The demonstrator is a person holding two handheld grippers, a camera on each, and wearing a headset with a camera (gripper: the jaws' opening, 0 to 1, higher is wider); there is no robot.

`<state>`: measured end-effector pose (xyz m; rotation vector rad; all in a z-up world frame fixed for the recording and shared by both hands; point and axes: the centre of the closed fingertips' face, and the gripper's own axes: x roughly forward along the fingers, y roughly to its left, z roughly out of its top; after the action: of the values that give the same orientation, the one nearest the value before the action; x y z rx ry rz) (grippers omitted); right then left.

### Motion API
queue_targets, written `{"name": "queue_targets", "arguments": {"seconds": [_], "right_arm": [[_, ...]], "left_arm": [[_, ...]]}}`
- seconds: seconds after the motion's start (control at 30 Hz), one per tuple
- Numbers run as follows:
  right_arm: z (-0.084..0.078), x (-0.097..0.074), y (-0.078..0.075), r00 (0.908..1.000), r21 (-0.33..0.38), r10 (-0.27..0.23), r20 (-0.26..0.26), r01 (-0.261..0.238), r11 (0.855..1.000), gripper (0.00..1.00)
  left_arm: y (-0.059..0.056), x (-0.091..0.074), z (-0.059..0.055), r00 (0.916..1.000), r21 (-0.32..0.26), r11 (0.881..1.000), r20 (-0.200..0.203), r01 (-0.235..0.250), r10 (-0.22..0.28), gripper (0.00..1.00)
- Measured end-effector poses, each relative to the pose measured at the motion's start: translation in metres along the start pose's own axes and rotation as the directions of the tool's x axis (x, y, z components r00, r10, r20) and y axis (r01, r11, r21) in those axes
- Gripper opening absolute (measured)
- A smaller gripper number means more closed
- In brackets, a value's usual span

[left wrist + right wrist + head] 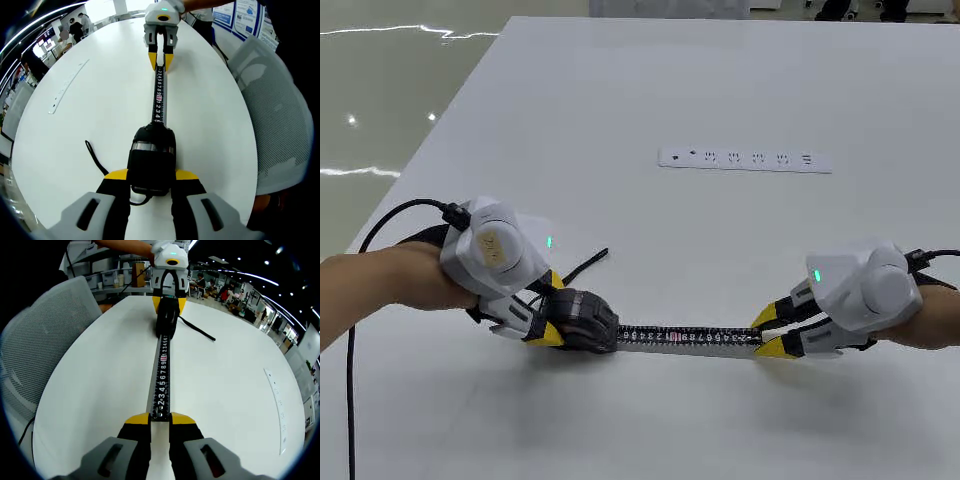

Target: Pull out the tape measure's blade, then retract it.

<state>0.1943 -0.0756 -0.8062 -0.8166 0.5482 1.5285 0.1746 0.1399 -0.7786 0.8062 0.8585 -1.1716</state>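
Your left gripper [552,308] has its jaws closed against the two sides of the tape measure's black case [582,320], which rests on the white table [620,100]. Your right gripper [767,332], well to the right of the case, is pinched almost fully together on the free end of the blade [690,337]. The blade runs straight from the mouth of the case to that grip, lying low along the tabletop with its printed numbers facing up. A thin black strap [588,264] trails from the case on its far side, and a white power strip [745,159] lies well beyond the case, clear of the work. Judging by this, the pull-out is under way or about done, since a short stretch of blade is out of the case. The retraction is not yet done: you would need to ease the blade end back toward the case and let it wind in while the case is held firm.
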Motion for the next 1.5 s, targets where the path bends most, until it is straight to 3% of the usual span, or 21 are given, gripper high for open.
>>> {"name": "queue_targets", "arguments": {"seconds": [1.5], "right_arm": [[-0.011,-0.011,0.002,1.0,0.0,-0.007,-0.006,0.007,1.0,0.11]], "left_arm": [[-0.001,0.0,0.0,1.0,0.006,1.0,-0.01,-0.001,0.001,0.26]]}}
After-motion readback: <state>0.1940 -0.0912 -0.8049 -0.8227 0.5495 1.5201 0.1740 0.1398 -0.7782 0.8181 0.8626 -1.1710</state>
